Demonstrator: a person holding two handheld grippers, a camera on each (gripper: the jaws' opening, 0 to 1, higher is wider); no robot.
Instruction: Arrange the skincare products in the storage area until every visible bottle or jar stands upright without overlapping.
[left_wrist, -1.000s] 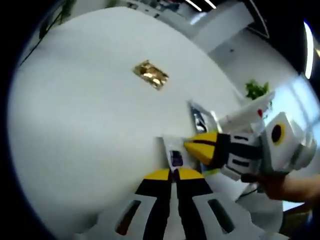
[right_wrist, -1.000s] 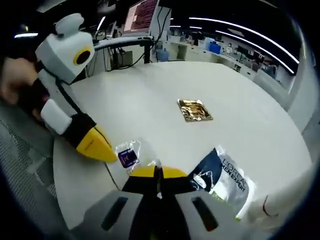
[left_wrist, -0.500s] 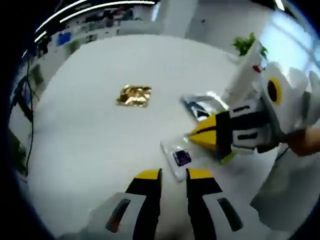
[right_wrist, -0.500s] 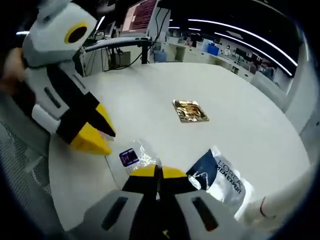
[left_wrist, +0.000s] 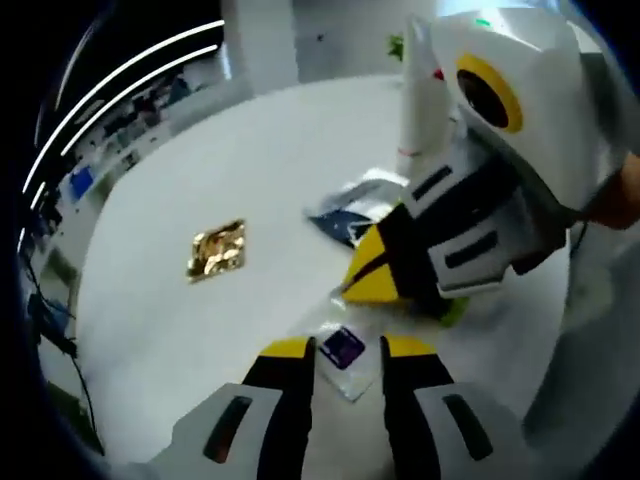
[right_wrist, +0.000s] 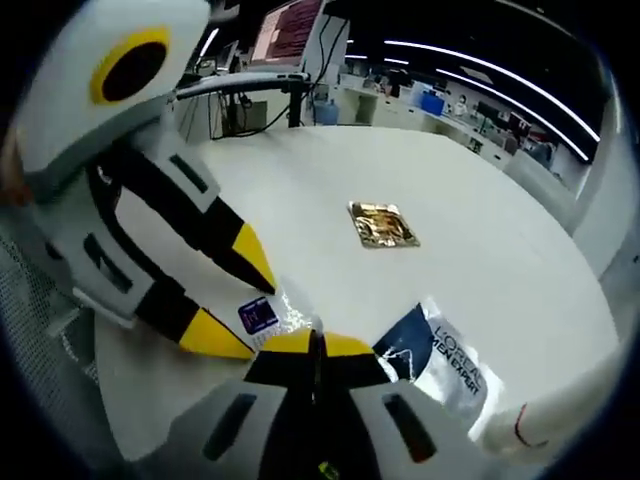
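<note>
L gripper (left_wrist: 346, 347) jaws spread, straddling clear sachet (left_wrist: 343, 348) w/ purple label, flat on white table (left_wrist: 160, 330). R gripper (right_wrist: 317, 344) jaws pressed together on sachet's edge. Blue/silver packet (right_wrist: 440, 362) just beside, gold packet (right_wrist: 382, 224) well apart, white tube (left_wrist: 421, 110) upright.

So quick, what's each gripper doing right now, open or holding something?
Left gripper: open, its jaws either side of the small clear sachet with a purple label.
Right gripper: shut at the edge of that sachet.
</note>
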